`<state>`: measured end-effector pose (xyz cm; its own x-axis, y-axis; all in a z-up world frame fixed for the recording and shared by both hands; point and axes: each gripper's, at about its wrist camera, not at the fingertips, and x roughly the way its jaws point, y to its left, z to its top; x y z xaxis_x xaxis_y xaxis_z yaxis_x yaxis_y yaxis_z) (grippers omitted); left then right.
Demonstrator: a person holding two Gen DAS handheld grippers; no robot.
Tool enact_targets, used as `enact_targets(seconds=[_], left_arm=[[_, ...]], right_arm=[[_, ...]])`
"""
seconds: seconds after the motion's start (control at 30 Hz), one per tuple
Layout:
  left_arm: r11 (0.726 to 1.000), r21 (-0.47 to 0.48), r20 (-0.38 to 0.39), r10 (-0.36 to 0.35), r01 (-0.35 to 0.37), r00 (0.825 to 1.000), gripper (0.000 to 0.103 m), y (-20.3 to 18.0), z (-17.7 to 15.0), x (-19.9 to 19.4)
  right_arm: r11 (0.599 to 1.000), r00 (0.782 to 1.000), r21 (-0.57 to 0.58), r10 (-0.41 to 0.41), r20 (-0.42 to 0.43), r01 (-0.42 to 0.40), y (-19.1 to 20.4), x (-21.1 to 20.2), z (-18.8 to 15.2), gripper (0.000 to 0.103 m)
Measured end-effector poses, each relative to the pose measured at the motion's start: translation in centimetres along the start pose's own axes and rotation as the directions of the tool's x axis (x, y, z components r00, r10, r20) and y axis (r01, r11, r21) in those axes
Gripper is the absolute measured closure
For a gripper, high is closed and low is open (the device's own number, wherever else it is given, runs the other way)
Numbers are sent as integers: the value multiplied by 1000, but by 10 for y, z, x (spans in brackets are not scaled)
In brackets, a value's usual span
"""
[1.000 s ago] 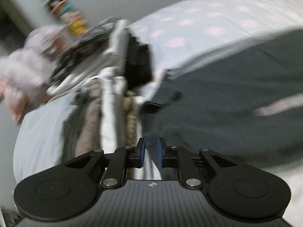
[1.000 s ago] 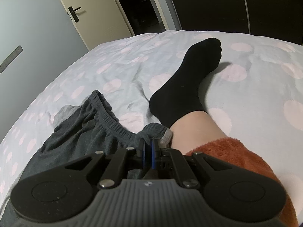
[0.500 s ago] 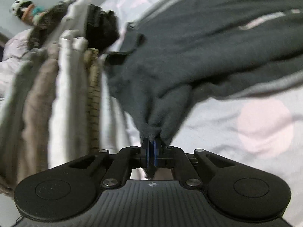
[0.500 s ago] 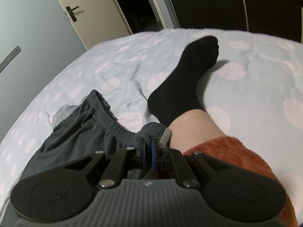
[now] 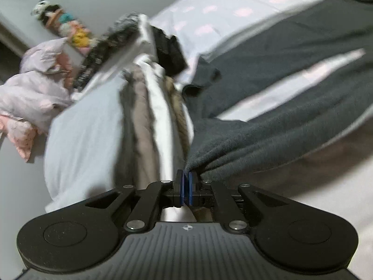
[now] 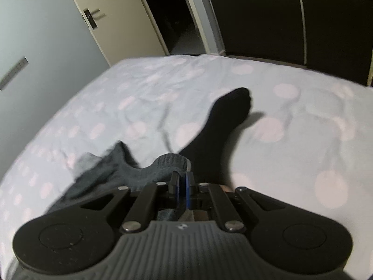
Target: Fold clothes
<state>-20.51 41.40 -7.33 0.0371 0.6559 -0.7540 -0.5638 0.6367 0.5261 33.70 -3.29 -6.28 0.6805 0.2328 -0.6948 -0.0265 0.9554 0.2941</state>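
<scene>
Dark grey fleece pants (image 5: pixel 279 88) lie spread over the spotted bed sheet (image 5: pixel 221 7). My left gripper (image 5: pixel 186 182) is shut on the hem of one pant leg, and the cloth rises from its blue pads. In the right wrist view, my right gripper (image 6: pixel 181 184) is shut on the ribbed waistband of the same grey pants (image 6: pixel 112 170), lifted off the sheet (image 6: pixel 163 86). Part of the waistband is hidden behind the gripper body.
A stack of folded clothes (image 5: pixel 149 107) lies left of the pants, with a black garment (image 5: pixel 170 53), a pink blanket (image 5: pixel 30 88) and toys (image 5: pixel 60 23) behind. A person's leg in a black sock (image 6: pixel 221 126) rests on the bed. A door (image 6: pixel 109 18) stands beyond.
The left gripper went from open to shut on the pant hem, then pulled back with it. The right gripper rose with the waistband, so more of the room shows.
</scene>
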Motion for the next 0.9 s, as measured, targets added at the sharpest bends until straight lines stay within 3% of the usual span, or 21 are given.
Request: enact_targets(seconds=[0.2, 0.4, 0.47, 0.53, 0.67, 0.8, 0.9], left_arm=[[990, 115, -129, -63, 78, 990, 98, -32, -33, 23], [974, 216, -197, -22, 65, 980, 92, -49, -54, 38], [970, 235, -190, -14, 60, 982, 83, -47, -57, 34], [970, 235, -174, -21, 63, 985, 77, -44, -59, 27], [975, 200, -105, -74, 94, 992, 67, -37, -49, 8], [984, 162, -33, -70, 74, 997, 67, -39, -26, 0], [992, 105, 29, -79, 76, 996, 67, -38, 4, 2]], right_arm=[[997, 996, -45, -72, -51, 70, -14, 11, -21, 97], [993, 993, -81, -92, -79, 85, -19, 18, -35, 94], [993, 992, -84, -91, -89, 83, -21, 17, -34, 88], [993, 991, -83, -96, -90, 89, -24, 13, -32, 74], [994, 993, -80, -86, -86, 80, -28, 2, -26, 71], [974, 981, -128, -191, -28, 186, -22, -12, -19, 68], [986, 991, -102, -135, -24, 132, -24, -20, -15, 68]])
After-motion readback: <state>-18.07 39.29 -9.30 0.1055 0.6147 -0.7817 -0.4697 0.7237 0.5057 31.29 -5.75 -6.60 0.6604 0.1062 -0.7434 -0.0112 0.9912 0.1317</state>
